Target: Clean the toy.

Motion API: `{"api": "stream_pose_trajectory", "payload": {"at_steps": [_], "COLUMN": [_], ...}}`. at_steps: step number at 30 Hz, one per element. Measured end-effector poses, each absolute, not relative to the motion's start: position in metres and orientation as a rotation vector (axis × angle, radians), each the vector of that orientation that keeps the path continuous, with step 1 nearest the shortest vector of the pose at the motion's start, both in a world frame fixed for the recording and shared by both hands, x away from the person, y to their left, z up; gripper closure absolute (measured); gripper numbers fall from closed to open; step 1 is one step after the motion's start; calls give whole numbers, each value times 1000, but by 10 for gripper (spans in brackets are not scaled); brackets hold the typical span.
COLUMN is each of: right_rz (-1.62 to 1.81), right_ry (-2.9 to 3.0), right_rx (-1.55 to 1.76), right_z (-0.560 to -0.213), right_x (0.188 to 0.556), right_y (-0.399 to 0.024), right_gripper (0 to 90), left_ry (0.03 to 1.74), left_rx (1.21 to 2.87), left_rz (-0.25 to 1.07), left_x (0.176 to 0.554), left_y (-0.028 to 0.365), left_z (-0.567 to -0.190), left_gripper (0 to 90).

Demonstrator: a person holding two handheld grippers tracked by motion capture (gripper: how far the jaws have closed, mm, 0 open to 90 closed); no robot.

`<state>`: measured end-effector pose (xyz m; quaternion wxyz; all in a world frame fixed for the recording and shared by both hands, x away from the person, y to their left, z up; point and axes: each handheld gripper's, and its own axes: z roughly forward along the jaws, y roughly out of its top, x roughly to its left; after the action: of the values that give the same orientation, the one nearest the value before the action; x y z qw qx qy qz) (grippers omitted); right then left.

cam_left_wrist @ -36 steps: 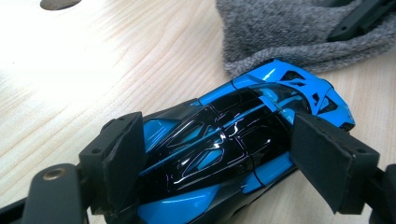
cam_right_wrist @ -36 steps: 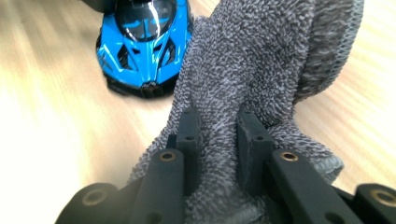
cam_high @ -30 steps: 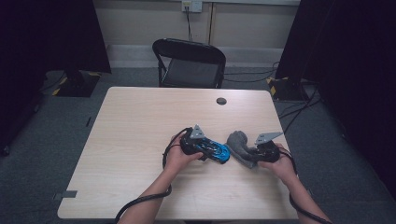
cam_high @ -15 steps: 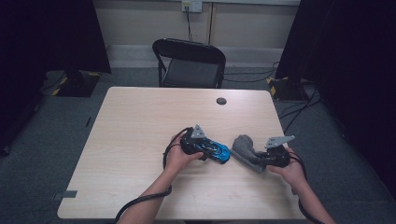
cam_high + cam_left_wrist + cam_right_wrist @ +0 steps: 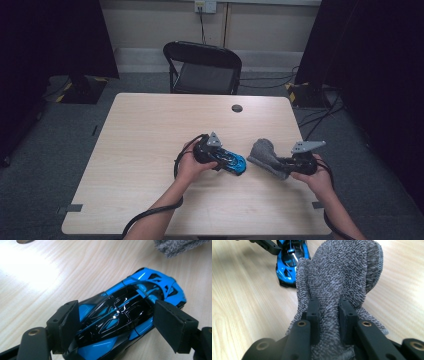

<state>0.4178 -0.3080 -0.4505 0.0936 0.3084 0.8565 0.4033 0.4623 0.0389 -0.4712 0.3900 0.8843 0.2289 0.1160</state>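
Note:
A blue and black toy car (image 5: pixel 239 165) (image 5: pixel 140 290) lies on the wooden table (image 5: pixel 150 130). My left gripper (image 5: pixel 231 161) (image 5: pixel 116 322) straddles it from the rear. Its jaws have just been closing, and the right pad (image 5: pixel 172 322) still stands a sliver off the car's side. A grey terry cloth (image 5: pixel 262 152) (image 5: pixel 342 272) hangs bunched in my right gripper (image 5: pixel 278 168) (image 5: pixel 329 312), which is shut on its lower fold, just right of the car. The car's nose (image 5: pixel 290 260) shows beyond the cloth in the right gripper view.
A black folding chair (image 5: pixel 202 67) stands behind the table's far edge. A round cable hole (image 5: pixel 237 108) sits near that edge. Cables (image 5: pixel 150 215) trail from both grippers off the near edge. Dark curtains flank the room.
My right hand has carried the cloth to the right and slightly up, away from the car. The left hand has stayed over the car.

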Motion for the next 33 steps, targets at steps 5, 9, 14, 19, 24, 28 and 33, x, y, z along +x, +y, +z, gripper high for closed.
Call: {"api": "stream_pose_trajectory", "payload": {"at_steps": [5,9,14,19,24,28,33], "right_rz": [1204,1225,1246,1264,1262,1279,1308], "right_ry": [2542,2543,2560,2580,2625,2642,2685], "right_rx": [882,849,771,714,632,594,509], "right_z": [-442,-436,-424,-420,-419,-418,-420], "right_x": [421,423,428,432,437,439,442], "right_y": [-298,-289,-261,-239,-207,-191,-160], "right_gripper": [740,740,740,739,738,738,736], "left_ry": [593,604,642,665,685,696,717], "left_rx": [2231,2204,2183,2175,2153,2134,2106], "left_rz": [303,306,336,337,332,338,361], "left_x": [461,458,447,440,428,422,413], "left_y": [56,71,105,124,147,157,174], "left_z": [-455,-445,-430,-427,-423,-420,-414], "left_gripper": [217,217,221,221,227,228,227]}}
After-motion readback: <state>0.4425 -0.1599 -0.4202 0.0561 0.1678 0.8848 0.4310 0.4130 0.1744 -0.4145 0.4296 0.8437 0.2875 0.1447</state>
